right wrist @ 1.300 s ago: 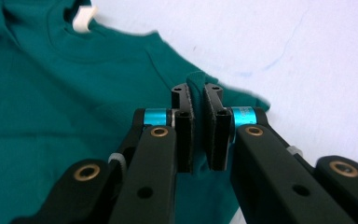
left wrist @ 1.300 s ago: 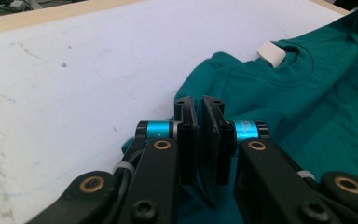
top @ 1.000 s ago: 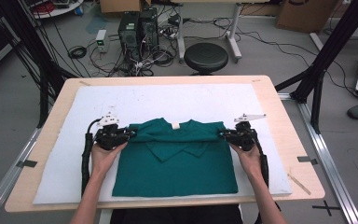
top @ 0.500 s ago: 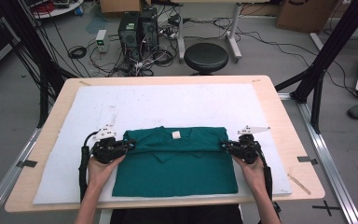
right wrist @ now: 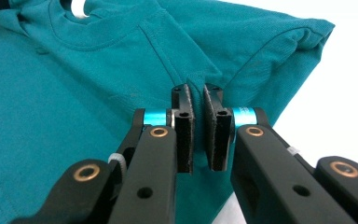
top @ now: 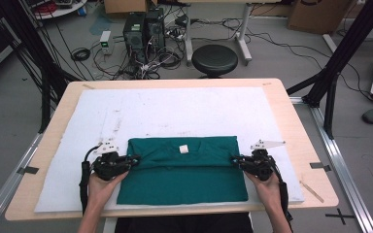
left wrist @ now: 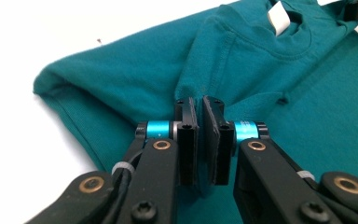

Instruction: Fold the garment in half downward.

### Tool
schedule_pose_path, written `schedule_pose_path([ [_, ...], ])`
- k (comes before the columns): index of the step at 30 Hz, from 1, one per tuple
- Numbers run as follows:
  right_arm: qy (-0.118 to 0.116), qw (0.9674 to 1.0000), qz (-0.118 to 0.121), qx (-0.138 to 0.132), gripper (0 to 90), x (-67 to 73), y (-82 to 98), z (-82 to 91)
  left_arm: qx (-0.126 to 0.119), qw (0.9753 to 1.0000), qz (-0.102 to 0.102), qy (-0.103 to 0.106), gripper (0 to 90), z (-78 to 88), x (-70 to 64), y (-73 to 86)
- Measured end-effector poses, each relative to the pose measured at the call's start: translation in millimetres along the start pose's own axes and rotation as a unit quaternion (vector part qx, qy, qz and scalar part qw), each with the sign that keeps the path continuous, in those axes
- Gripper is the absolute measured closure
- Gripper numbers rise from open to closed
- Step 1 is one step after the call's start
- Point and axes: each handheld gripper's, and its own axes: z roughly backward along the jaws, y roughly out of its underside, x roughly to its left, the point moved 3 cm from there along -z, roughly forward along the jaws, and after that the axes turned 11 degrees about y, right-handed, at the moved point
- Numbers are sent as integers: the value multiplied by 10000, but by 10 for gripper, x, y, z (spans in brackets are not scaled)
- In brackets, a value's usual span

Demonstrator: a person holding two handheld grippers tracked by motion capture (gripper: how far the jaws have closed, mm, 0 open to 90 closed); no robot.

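Teal T-shirt lies folded into a rectangle on the white mat that covers most of the tabletop, sitting toward the near edge, roughly centred between left & right edges. The top fold runs parallel to the far edge, w/ a small white neck label showing near its middle.

High view: left gripper is at the shirt's left edge, right gripper at its right edge, both level w/ the upper fold; the person's hands come in from the near edge behind them. Grey plates & trailing cables are visible here, but jaw detail is too small to read.

Left gripper view: the jaws stand almost pressed together, pinching a ridge of teal cloth at the sleeve seam; fabric bunches up right at the pads. It also gives the collar & label at top right, plus a bit of the other gripper in the far corner.

Right gripper view: same picture mirrored – jaws nearly together, nipping a fold of cloth by a stitched seam, pads w/ fabric between. The rolled sleeve end lies against bare mat at upper right, and the collar curve is at top left – stitching detail the high view can't give
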Motion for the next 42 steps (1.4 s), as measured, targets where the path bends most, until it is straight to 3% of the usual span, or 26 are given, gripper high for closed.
schedule_pose_path([
  [15,-134,9999,-52,45,834,80,169,76,49,9999,80,139,838,104,-126,134],
  [19,-145,9999,-81,44,731,80,167,87,-4,9996,194,194,713,135,-104,110],
  [21,-158,9998,-142,-53,596,79,138,124,-119,9994,242,229,615,167,-92,77],
  [24,-197,9996,-191,-116,541,60,83,147,-329,9989,213,275,565,212,-73,-42],
  [27,-214,9995,-201,-136,517,64,-7,132,-389,9986,137,332,537,185,-77,-187],
  [31,-299,9994,-137,-118,500,126,-134,66,-251,9992,84,302,516,39,-77,-318],
  [33,-265,9996,-84,-42,498,151,-193,-6,-99,9993,151,313,507,-67,-52,-347],
  [38,-86,9997,4,236,492,184,-311,-200,224,9990,233,308,499,-300,13,-390],
  [40,139,9989,111,442,492,180,-334,-269,354,9985,295,296,506,-361,51,-383],
  [42,139,9982,70,574,507,163,-330,-326,498,9972,416,368,537,-394,88,-351],
])
